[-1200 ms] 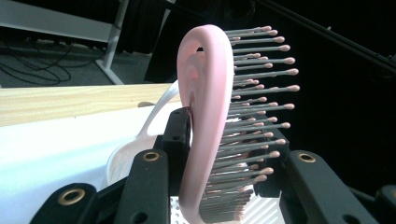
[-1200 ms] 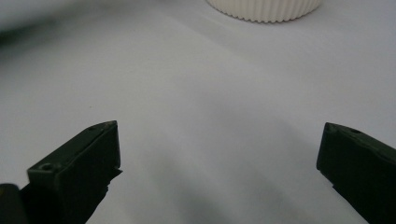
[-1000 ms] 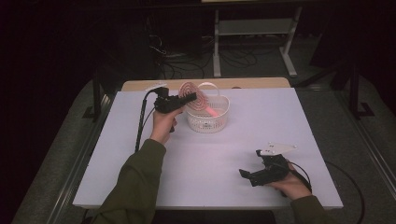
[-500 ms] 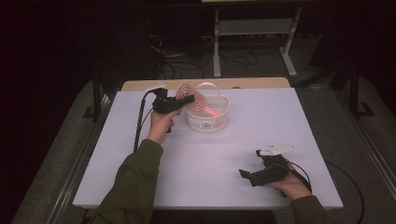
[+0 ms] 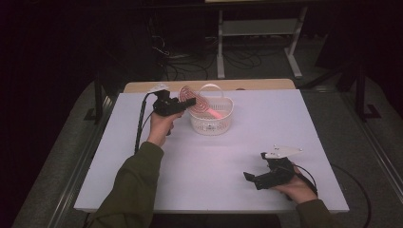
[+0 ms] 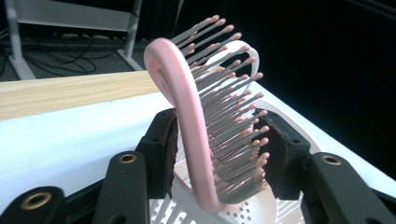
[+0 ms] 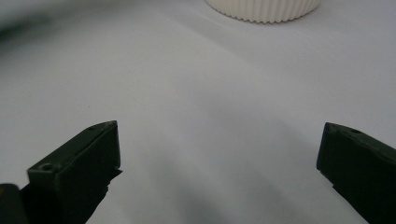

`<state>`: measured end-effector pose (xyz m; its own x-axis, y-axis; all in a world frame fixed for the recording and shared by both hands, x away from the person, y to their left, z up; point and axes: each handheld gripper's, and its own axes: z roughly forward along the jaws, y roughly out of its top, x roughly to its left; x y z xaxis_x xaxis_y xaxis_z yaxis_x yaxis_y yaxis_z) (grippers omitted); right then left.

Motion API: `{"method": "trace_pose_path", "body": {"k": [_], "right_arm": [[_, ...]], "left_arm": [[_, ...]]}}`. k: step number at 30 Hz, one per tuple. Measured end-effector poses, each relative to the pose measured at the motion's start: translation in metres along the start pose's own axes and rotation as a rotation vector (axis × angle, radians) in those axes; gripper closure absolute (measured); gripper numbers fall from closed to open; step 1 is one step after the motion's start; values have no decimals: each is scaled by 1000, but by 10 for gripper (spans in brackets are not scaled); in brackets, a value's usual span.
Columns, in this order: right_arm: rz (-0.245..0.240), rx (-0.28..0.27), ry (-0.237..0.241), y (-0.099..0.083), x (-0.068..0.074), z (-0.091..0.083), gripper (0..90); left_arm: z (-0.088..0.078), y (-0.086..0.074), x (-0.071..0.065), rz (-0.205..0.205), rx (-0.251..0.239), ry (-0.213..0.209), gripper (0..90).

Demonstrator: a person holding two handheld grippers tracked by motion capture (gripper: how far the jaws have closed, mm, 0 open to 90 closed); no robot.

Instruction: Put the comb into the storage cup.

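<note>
Placing step, near its end: pink hairbrush [image 6: 196, 135] standing on edge with its lower end inside the white basket [image 5: 211, 121] at the far middle of the white table [image 5: 142, 190], head leaning up over the basket's left rim toward the left gripper [image 5: 190, 102]. Jaws of the left gripper just been opening, now parted a little way on either side of the brush; in the left gripper view, 1 pad [image 6: 163, 149] close against the pink back, the other [image 6: 282, 154] facing the bristle tips, no firm squeeze apparent, so release judged under way rather than a hold. Right gripper [image 5: 254, 178] resting low near the table's near right edge, jaws spread wide, nothing between them, bare tabletop ahead and the basket's ribbed wall [image 7: 261, 9] far off. Next move, as a judgement: open wider, then draw the left gripper back and up without snagging bristles, so the brush settles into the basket instead of tipping out over the rim.
</note>
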<state>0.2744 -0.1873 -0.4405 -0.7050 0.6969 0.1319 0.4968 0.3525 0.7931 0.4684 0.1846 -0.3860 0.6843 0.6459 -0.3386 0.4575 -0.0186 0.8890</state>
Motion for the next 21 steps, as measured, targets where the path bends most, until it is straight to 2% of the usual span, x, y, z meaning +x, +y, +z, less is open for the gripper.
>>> {"method": "trace_pose_path", "body": {"k": [5,10,16,21], "right_arm": [[3,-3,-1,-1,-2,-1,0],[5,-8,1,0,-4,0,0],[8,-10,-4,0,-3,-1,0],[1,-6,-9,1,-1,-1,0]], "left_arm": [[-5,2,1,17,-12,10,422],[-5,3,-3,87,12,37,344],[-7,4,-7,116,31,41,242],[-10,5,-13,169,62,87,140]]}}
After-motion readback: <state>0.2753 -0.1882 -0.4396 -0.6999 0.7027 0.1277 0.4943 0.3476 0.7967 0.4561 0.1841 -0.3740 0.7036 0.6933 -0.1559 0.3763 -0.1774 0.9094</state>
